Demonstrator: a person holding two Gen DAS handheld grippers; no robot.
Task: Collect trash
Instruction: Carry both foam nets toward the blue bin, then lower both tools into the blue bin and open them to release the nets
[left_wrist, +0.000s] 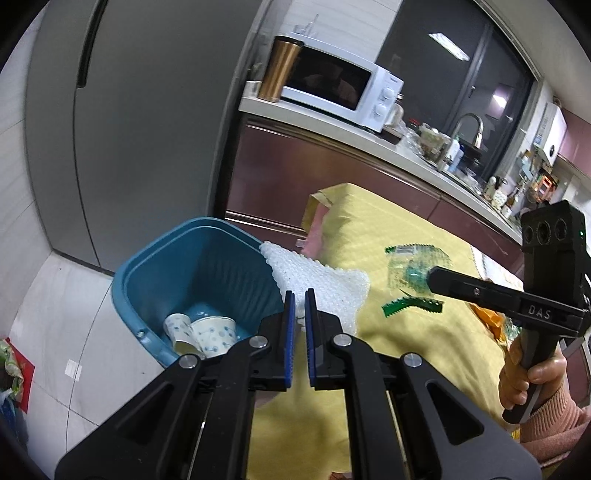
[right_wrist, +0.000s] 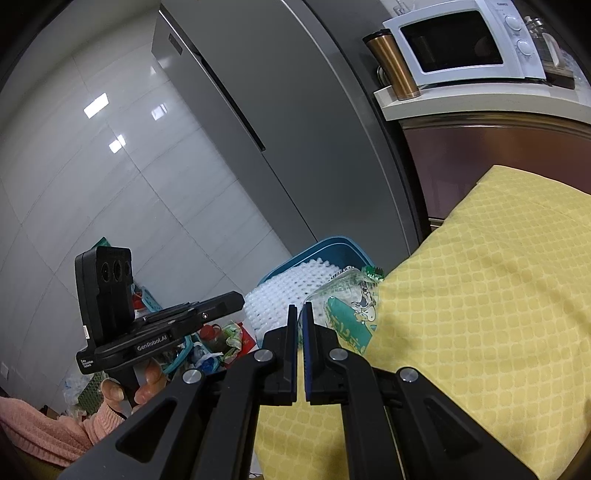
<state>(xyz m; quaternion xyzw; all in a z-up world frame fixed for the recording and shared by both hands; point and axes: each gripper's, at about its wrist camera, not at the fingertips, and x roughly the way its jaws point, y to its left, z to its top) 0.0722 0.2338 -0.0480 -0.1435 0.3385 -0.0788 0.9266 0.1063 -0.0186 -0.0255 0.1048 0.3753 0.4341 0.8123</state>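
Note:
My left gripper (left_wrist: 300, 295) is shut on the near corner of a white bumpy foam sheet (left_wrist: 325, 280). The sheet hangs across the rim of a blue bin (left_wrist: 192, 266) beside the table. Two crumpled paper cups (left_wrist: 207, 332) lie inside the bin. My right gripper (right_wrist: 300, 310) is shut on a clear and green plastic wrapper (right_wrist: 351, 314), just over the yellow tablecloth (right_wrist: 480, 277) near the table's edge. In the left wrist view the right gripper (left_wrist: 432, 278) pinches the wrapper (left_wrist: 406, 266) from the right. In the right wrist view the left gripper (right_wrist: 236, 301) meets the foam sheet (right_wrist: 280, 291) in front of the bin (right_wrist: 332, 247).
A grey fridge (left_wrist: 147, 129) stands behind the bin. The kitchen counter holds a white microwave (left_wrist: 343, 85) and a copper tumbler (left_wrist: 280, 70). An orange wrapper (left_wrist: 491, 317) lies on the cloth under the right gripper. Bags and clutter (right_wrist: 214, 339) cover the floor at left.

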